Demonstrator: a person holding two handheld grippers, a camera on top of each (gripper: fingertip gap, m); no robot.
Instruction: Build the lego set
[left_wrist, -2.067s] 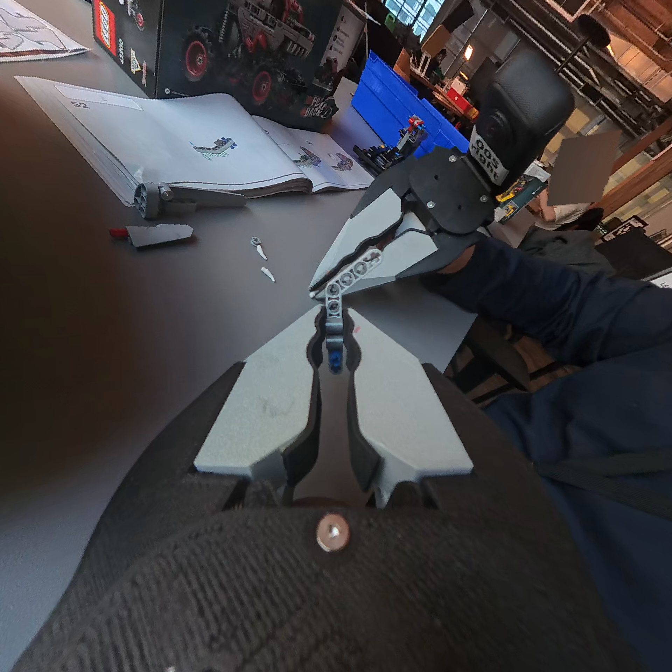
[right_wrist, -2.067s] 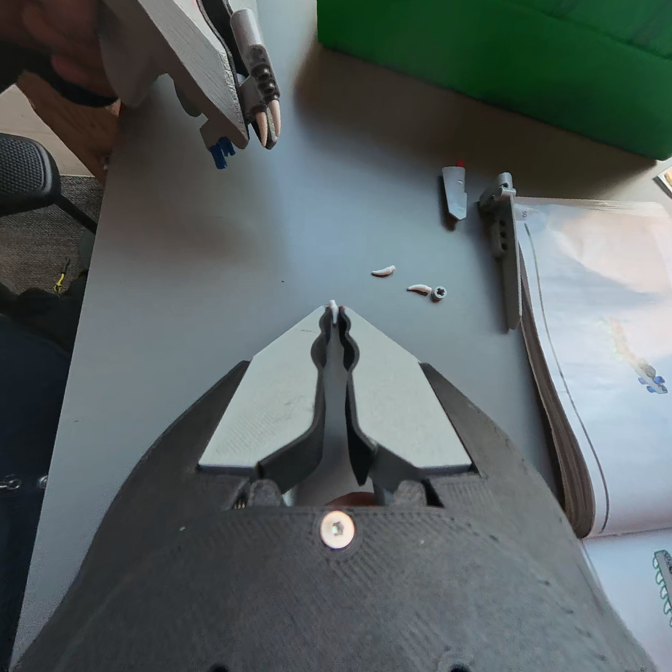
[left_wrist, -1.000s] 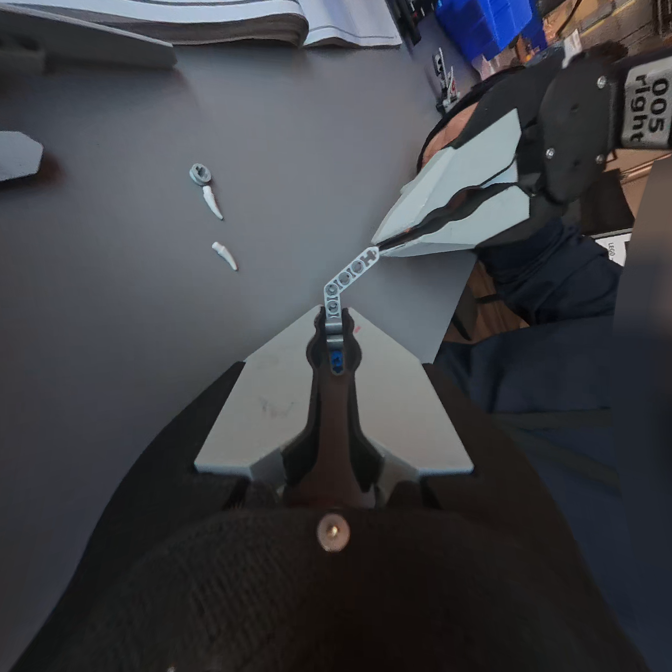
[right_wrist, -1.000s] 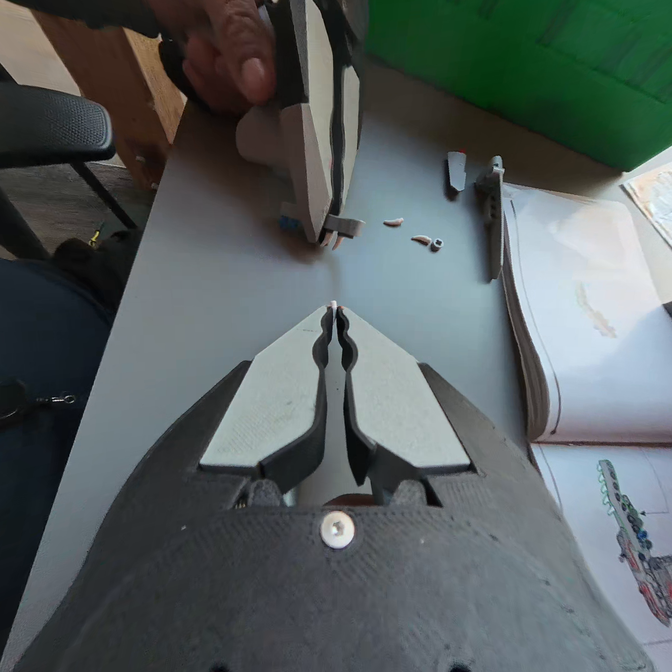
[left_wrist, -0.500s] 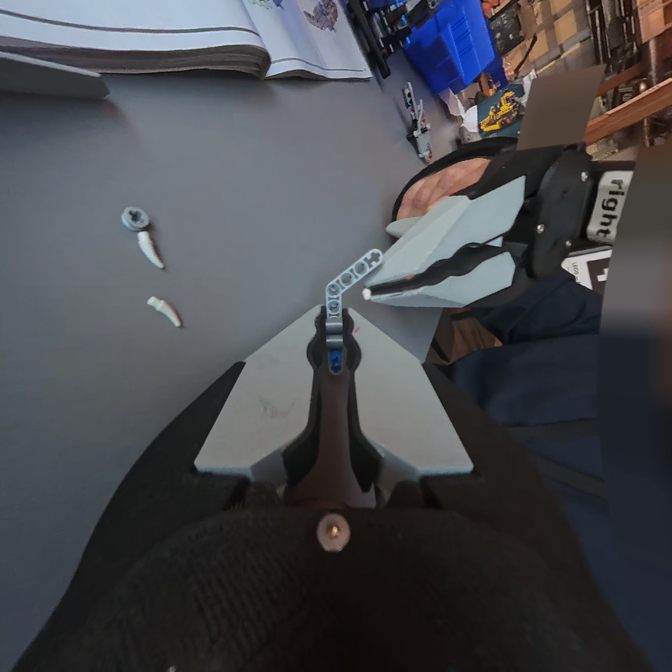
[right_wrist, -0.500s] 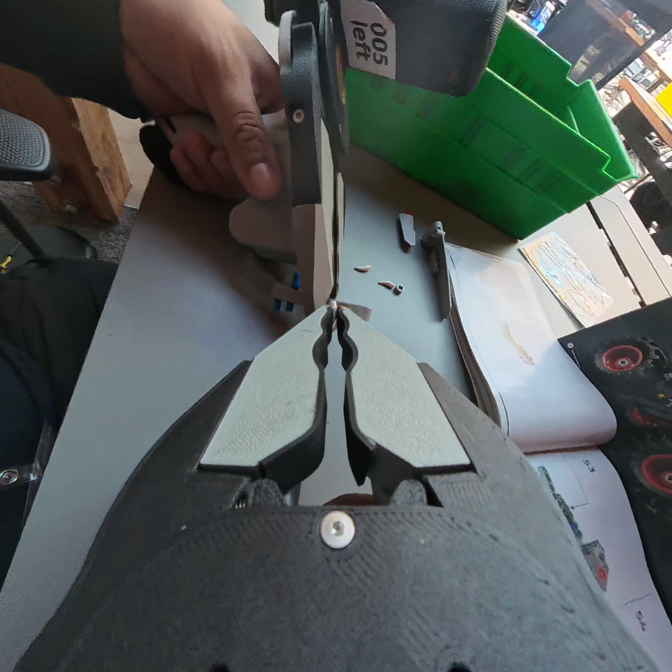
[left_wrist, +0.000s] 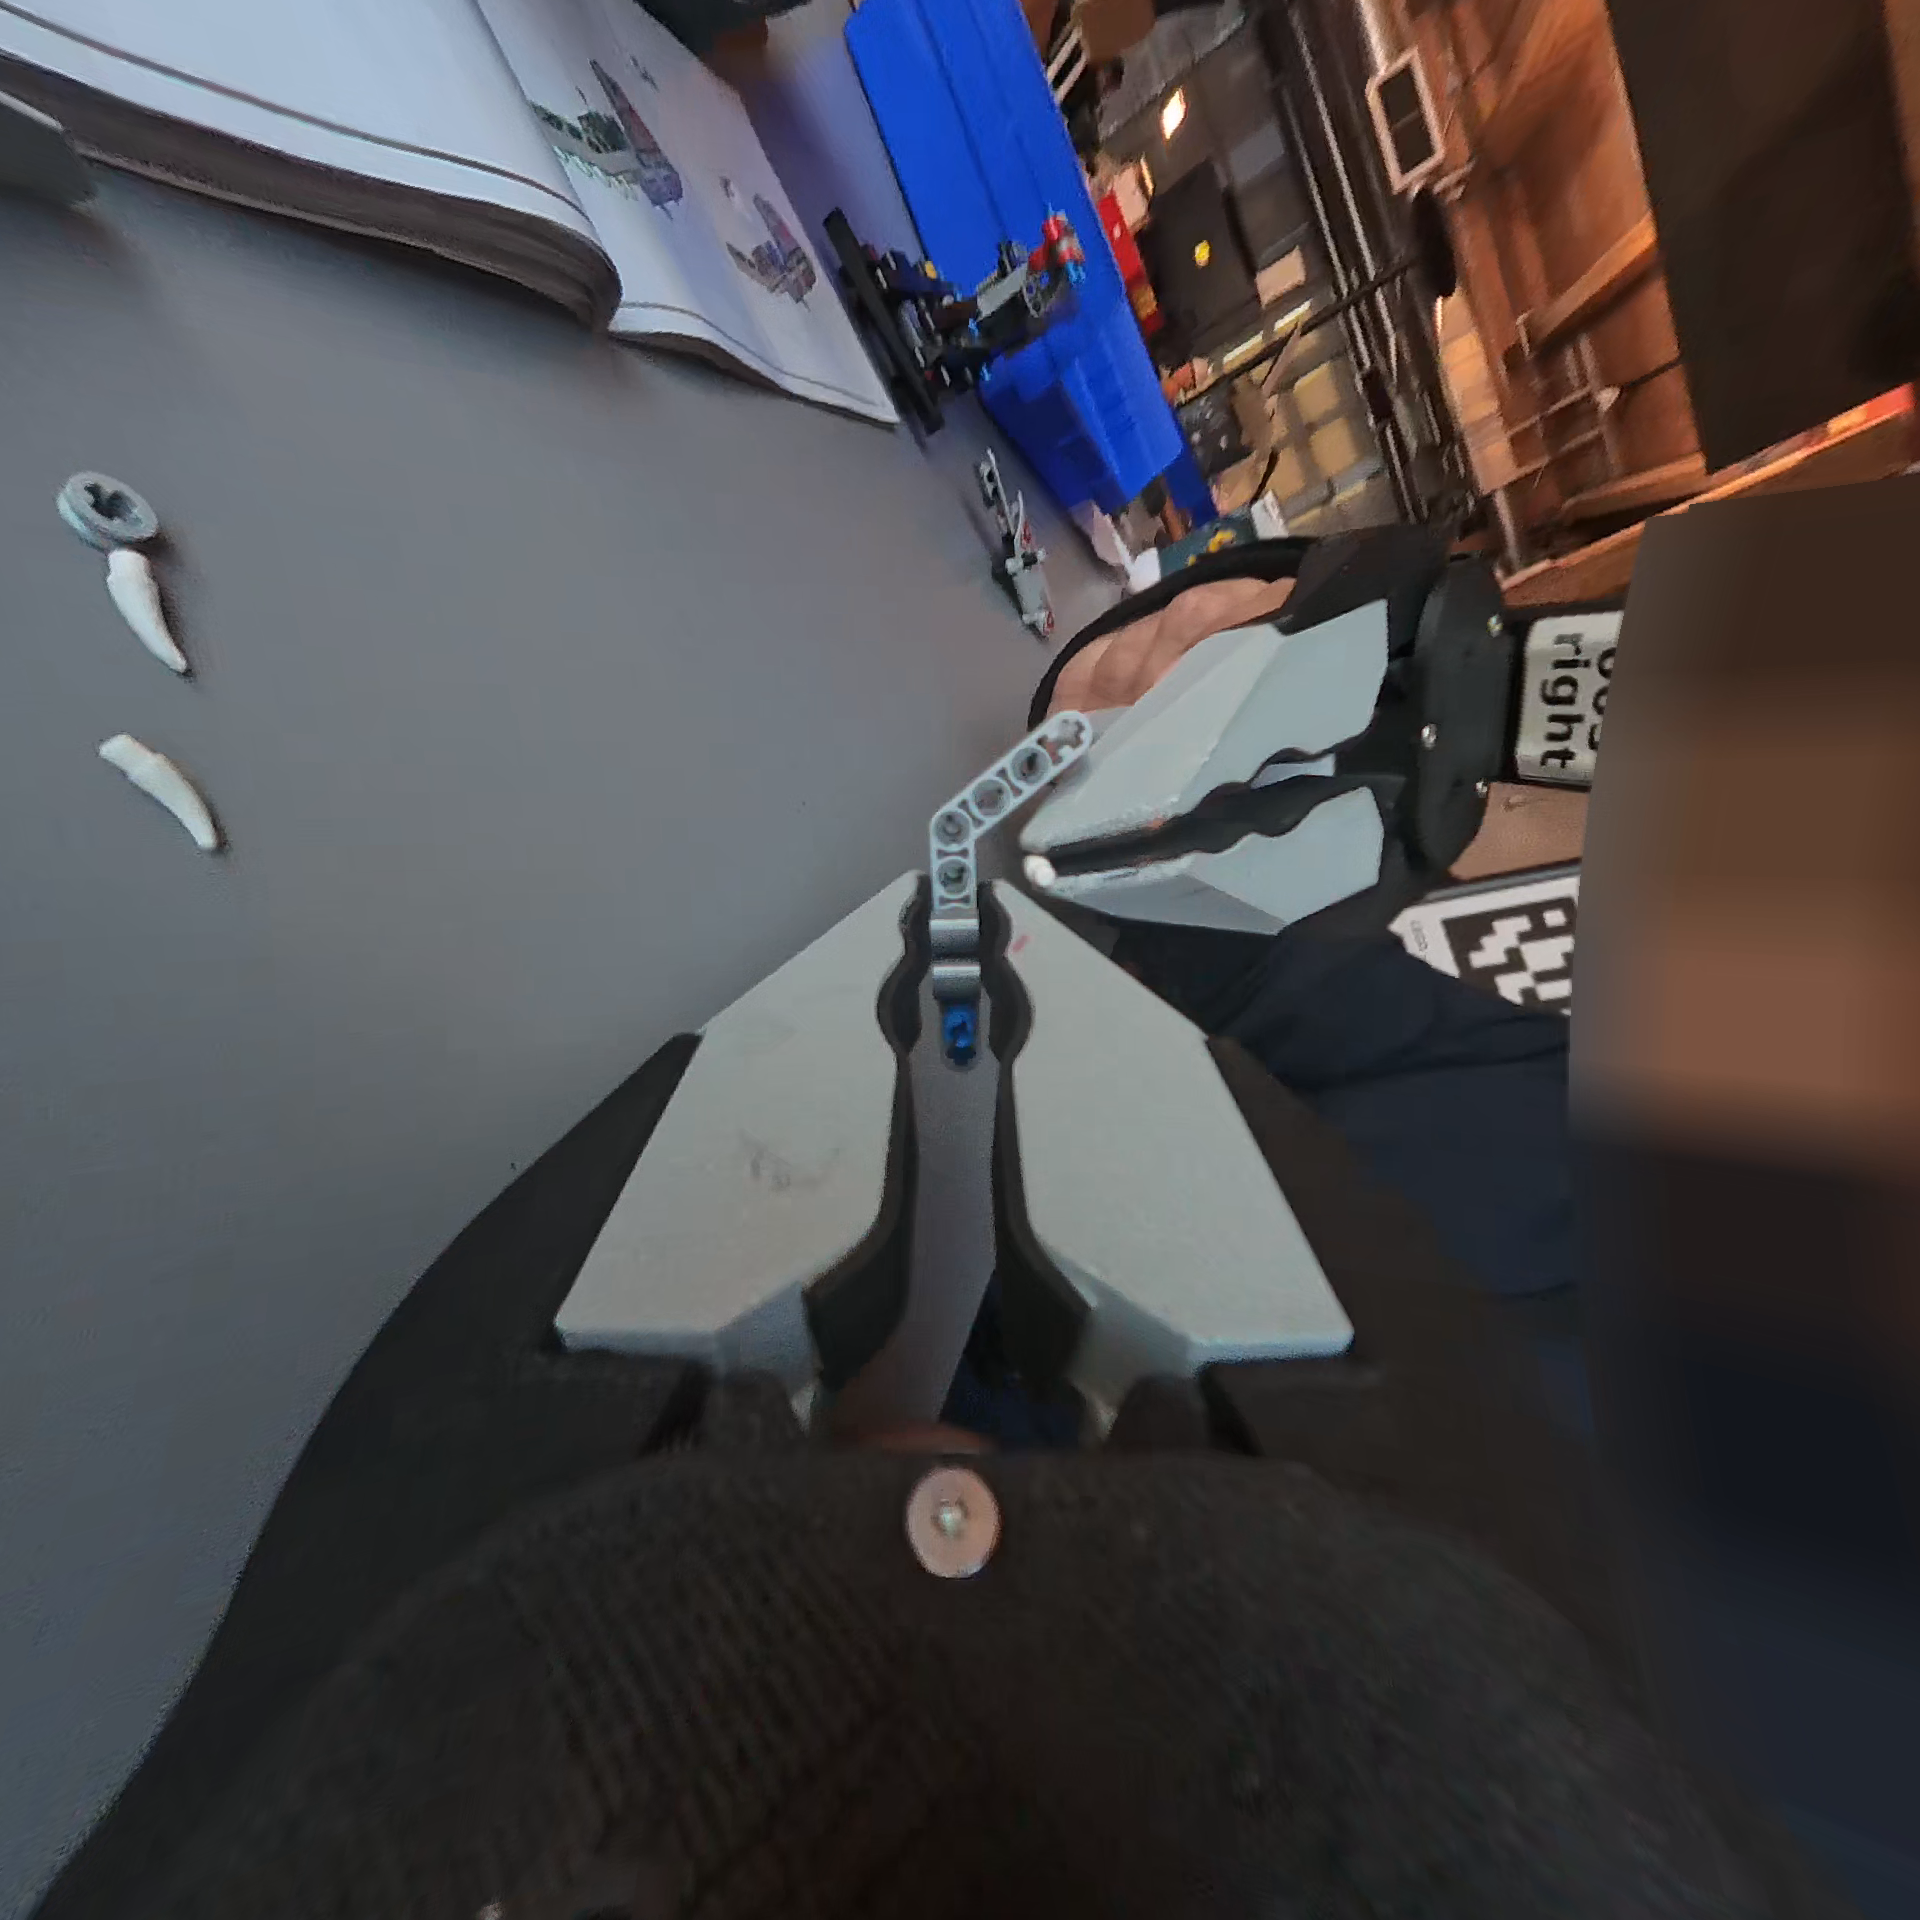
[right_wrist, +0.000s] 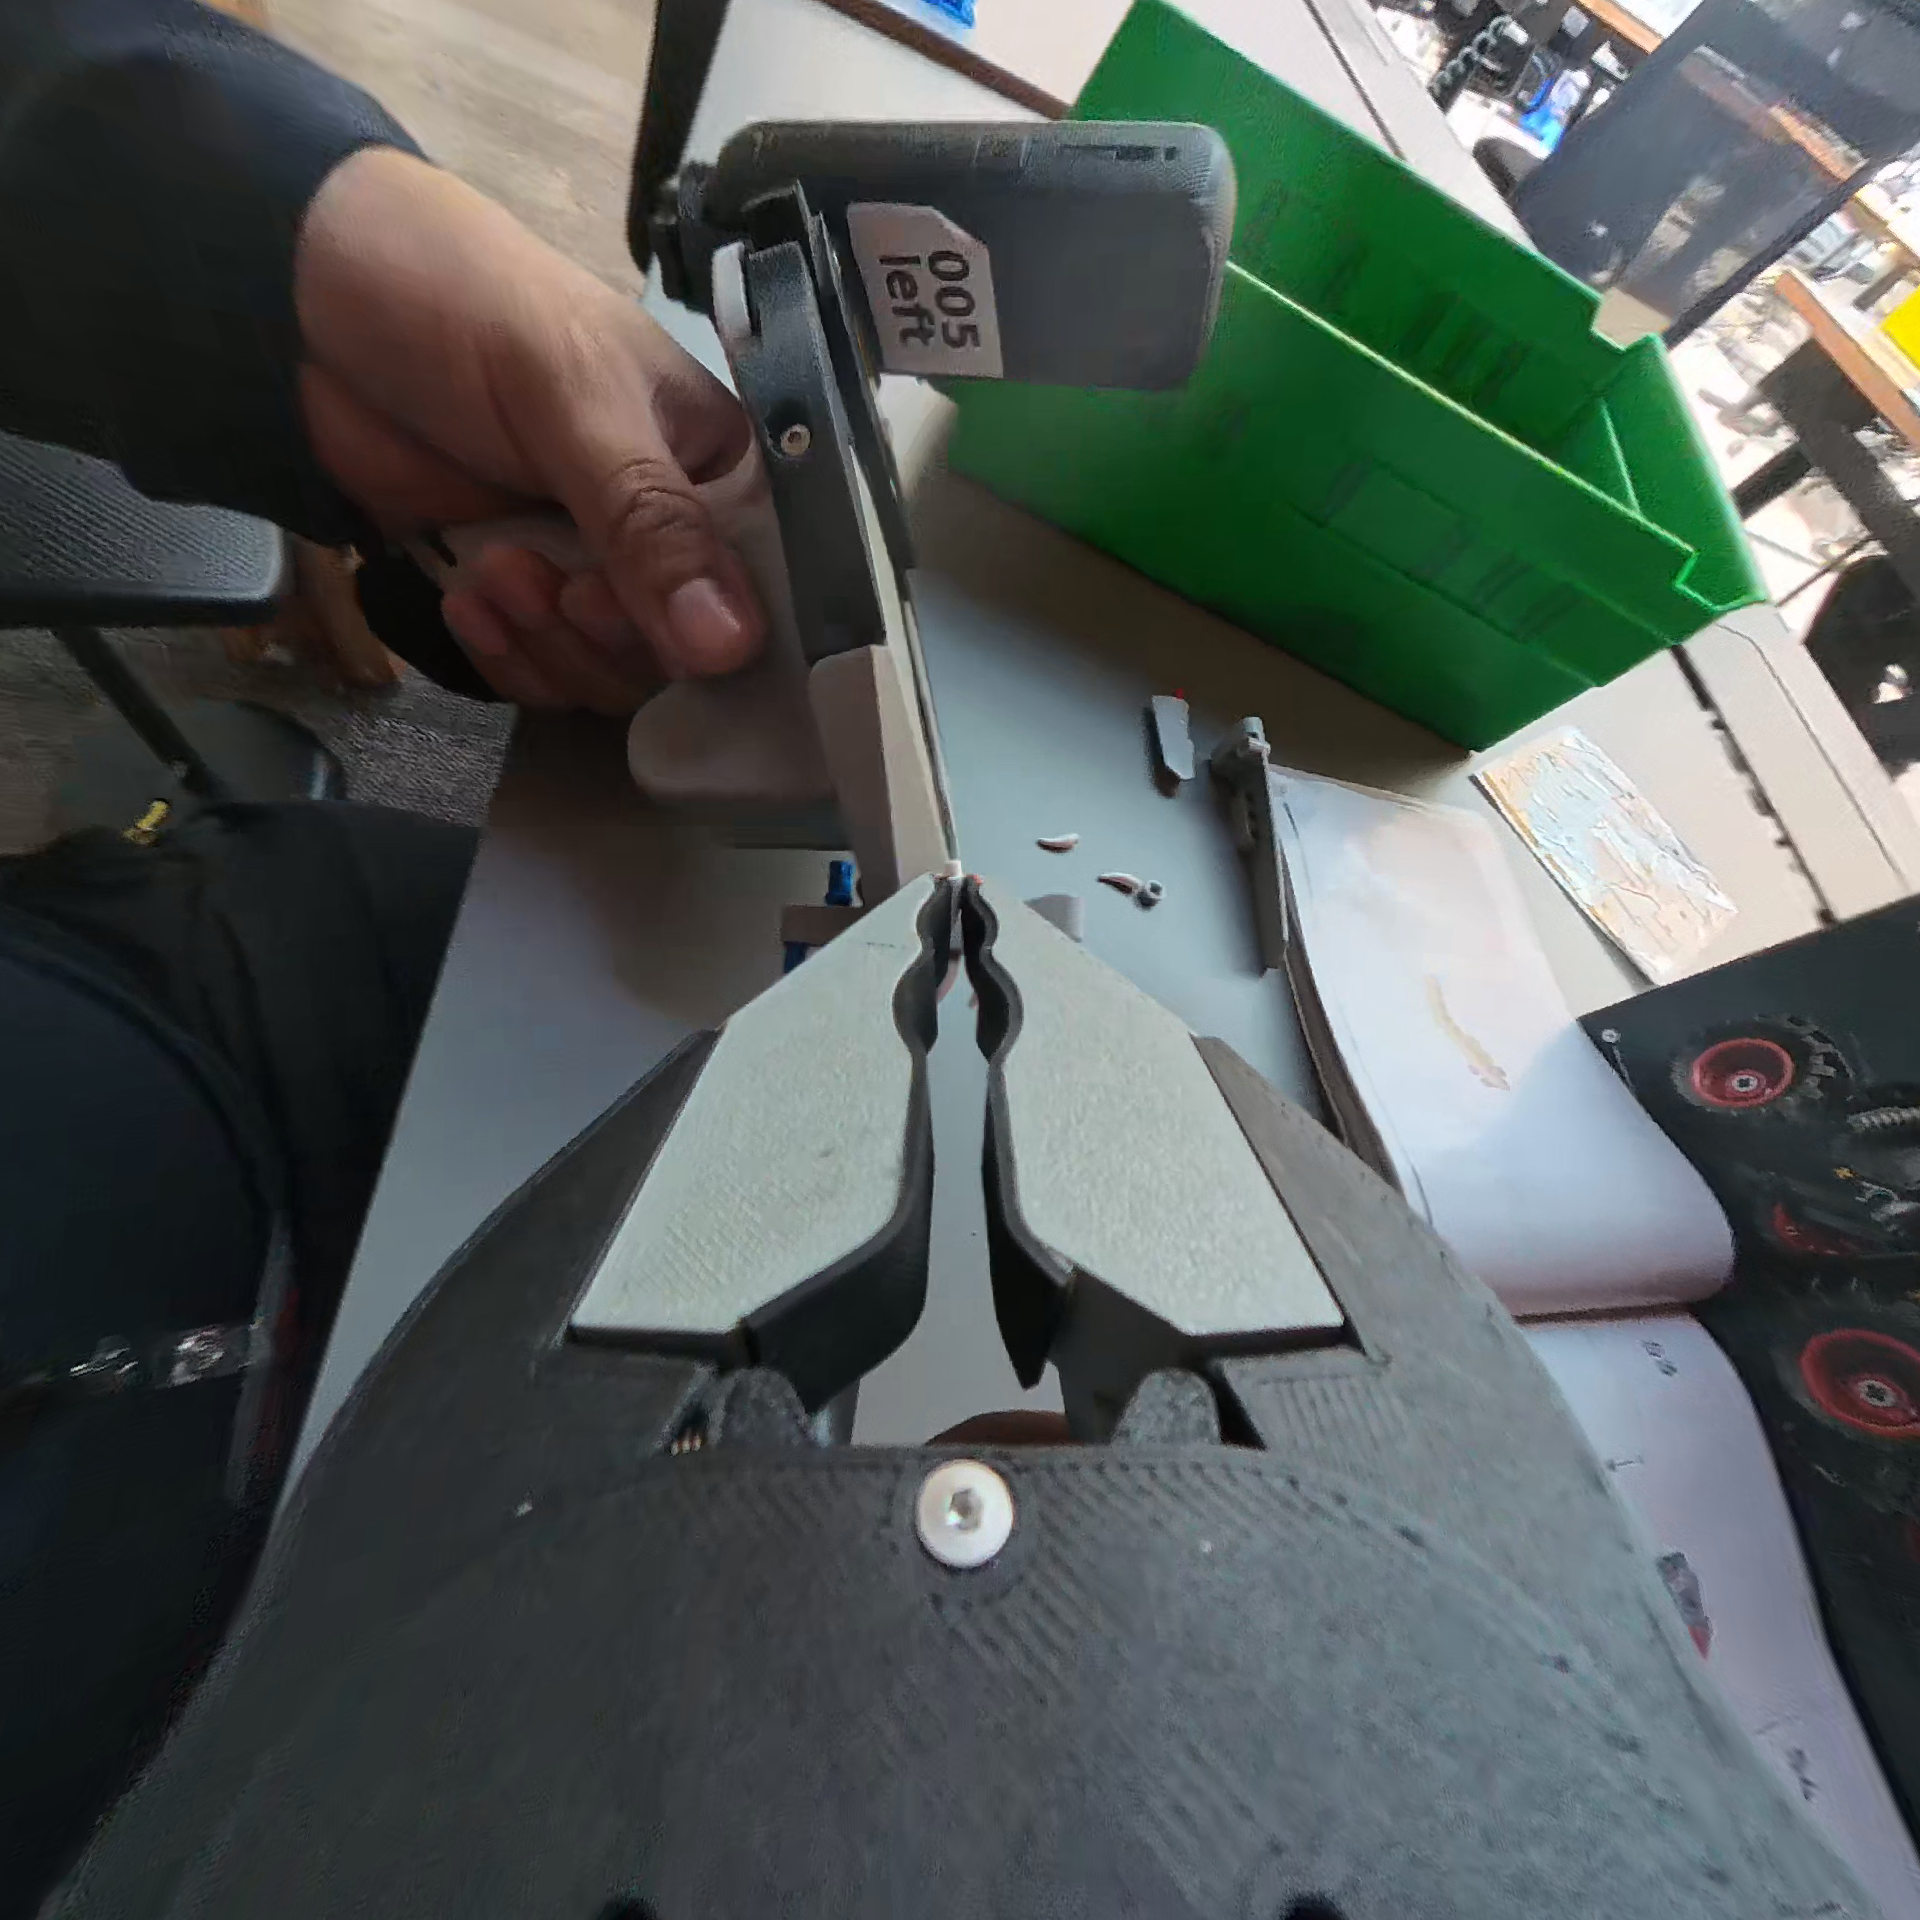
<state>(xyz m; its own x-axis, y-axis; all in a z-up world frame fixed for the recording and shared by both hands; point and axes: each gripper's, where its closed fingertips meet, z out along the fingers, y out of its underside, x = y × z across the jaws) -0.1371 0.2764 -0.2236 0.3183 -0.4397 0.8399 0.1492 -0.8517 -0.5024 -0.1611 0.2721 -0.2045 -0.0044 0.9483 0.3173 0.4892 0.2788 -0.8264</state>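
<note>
Left gripper (left_wrist: 954, 894) is clamping the grey bent beam (left_wrist: 1003, 805): jaws are closed on its lower leg, and the angled upper leg is sticking out past the tips toward the right gripper (left_wrist: 1044, 871). A blue pin (left_wrist: 957, 1029) is sitting at the beam's lower end, between the fingers.

Right gripper (right_wrist: 957, 885) is pinching a small white tooth (left_wrist: 1036, 871), jaws nearly together. Only the white tip is poking out. In the left wrist view that tip is sitting just beside the beam's bend, slightly apart; can't tell whether it's touching. In the right wrist view the tooth (right_wrist: 951, 871) is lining up right at the tips of the left gripper (right_wrist: 914, 790), which is standing on edge in front of it.

A hand (right_wrist: 520, 457) is gripping the left gripper's handle.

Both tools are working just over the near edge of the grey table (left_wrist: 520, 675). Lying on it, well apart from the grippers:
- two loose teeth (left_wrist: 145, 608), (left_wrist: 161, 790)
- a round grey bush (left_wrist: 106, 509) just beside one tooth
- a grey panel (right_wrist: 1171, 738) and a long grey piece (right_wrist: 1247, 821) by the open manual (right_wrist: 1455, 1039)

Green bin (right_wrist: 1403, 468) is sitting behind them. Blue bin (left_wrist: 997, 260) and a partly built model (left_wrist: 966, 301) are at the far side. The set's box (right_wrist: 1818, 1195) is lying right of the manual.
</note>
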